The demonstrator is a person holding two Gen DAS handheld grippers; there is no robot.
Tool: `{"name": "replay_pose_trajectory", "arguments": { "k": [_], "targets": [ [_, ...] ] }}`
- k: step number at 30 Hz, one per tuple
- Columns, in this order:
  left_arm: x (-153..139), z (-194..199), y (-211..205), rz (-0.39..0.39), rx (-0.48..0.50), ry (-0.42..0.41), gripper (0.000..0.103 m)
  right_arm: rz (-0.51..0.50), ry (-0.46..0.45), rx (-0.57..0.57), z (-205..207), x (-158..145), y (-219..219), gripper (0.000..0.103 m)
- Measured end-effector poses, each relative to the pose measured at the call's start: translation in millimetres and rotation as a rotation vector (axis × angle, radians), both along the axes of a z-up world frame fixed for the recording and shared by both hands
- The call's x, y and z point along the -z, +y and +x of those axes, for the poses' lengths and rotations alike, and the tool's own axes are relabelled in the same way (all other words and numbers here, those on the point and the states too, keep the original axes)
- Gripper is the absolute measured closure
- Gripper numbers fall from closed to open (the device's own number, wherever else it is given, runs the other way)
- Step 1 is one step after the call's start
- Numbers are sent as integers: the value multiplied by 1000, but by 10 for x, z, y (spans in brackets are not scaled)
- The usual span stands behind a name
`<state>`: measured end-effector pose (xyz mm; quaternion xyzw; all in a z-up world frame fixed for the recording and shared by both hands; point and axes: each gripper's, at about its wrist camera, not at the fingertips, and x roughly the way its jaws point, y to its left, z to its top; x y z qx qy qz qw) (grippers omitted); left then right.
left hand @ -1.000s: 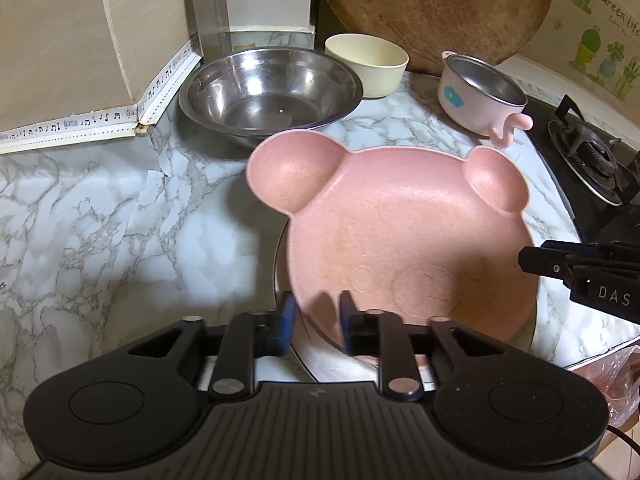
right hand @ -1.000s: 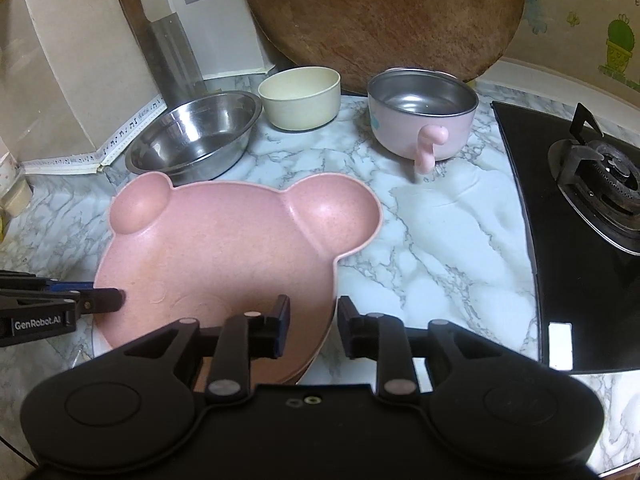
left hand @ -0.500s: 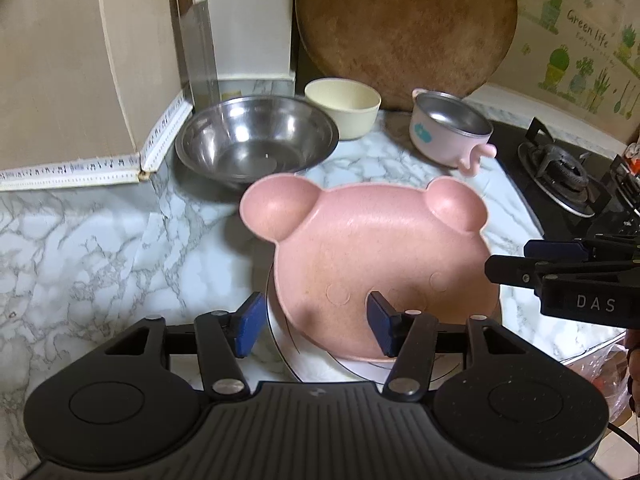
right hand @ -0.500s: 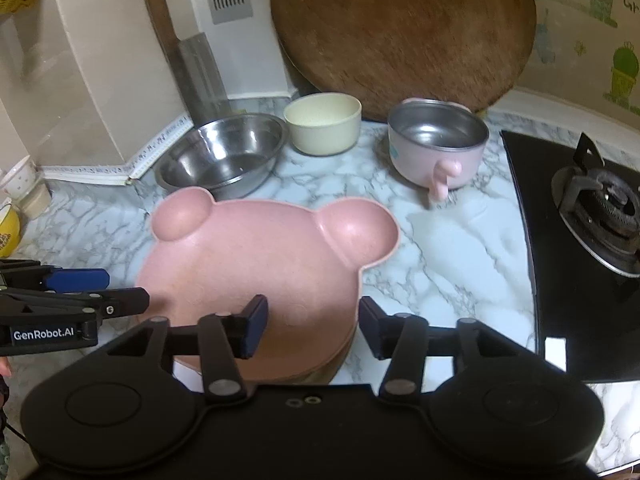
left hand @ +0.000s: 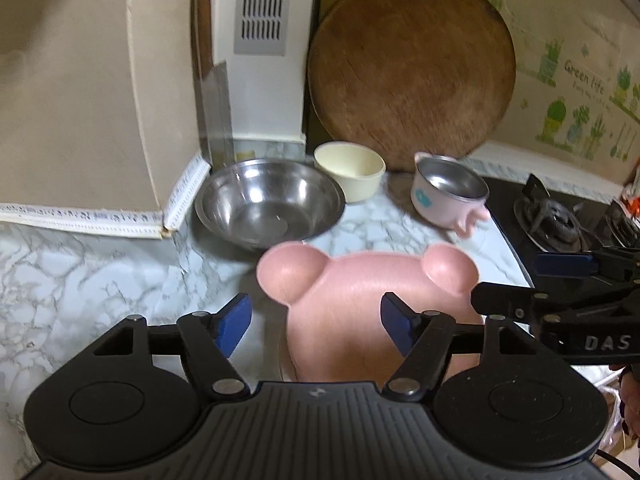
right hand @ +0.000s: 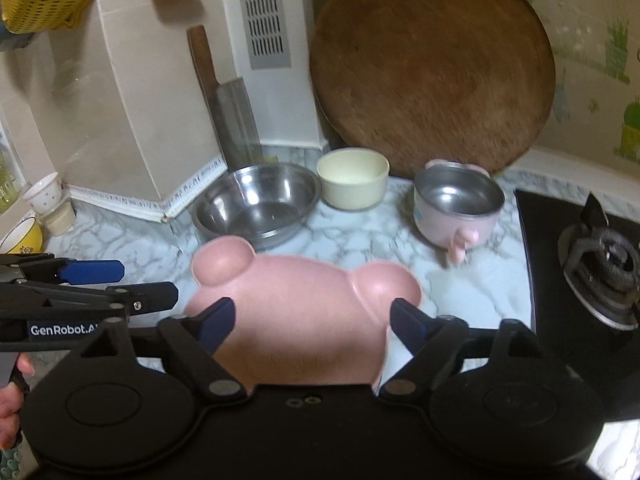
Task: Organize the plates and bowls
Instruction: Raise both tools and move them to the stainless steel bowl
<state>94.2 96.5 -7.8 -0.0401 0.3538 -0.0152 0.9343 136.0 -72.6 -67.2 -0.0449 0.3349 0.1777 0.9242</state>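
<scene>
A pink bear-shaped plate (left hand: 352, 300) lies on the marble counter on top of other plates; it also shows in the right wrist view (right hand: 304, 320). My left gripper (left hand: 316, 326) is open, above the plate's near left edge, holding nothing. My right gripper (right hand: 312, 326) is open, above the plate's near edge, holding nothing. Behind the plate stand a steel bowl (left hand: 268, 204), a cream bowl (left hand: 350, 174) and a pink handled steel-lined bowl (left hand: 448, 192). They also show in the right wrist view: steel bowl (right hand: 256, 208), cream bowl (right hand: 352, 178), pink handled bowl (right hand: 458, 208).
A round wooden board (left hand: 412, 68) and a cleaver (right hand: 232, 112) lean on the back wall. A gas stove (right hand: 600, 264) is at the right. Small cups (right hand: 44, 204) and a yellow bowl (right hand: 20, 236) stand at the far left.
Both grippers opened wide, let go of the pink plate and drew back and up. The plate now rests on the stack.
</scene>
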Motion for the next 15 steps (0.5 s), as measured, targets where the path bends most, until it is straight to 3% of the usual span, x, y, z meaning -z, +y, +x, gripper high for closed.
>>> {"name": "replay_pose_trajectory", "arguments": {
  "k": [2, 7, 15],
  "targets": [
    [-36, 8, 25, 4, -14, -16, 28, 4, -17, -9, 19, -55, 29, 6],
    [-134, 68, 106, -5, -55, -62, 26, 26, -56, -26, 112, -195, 106, 2],
    [-202, 331, 301, 5, -143, -103, 25, 50, -109, -59, 364, -307, 254, 0]
  ]
}}
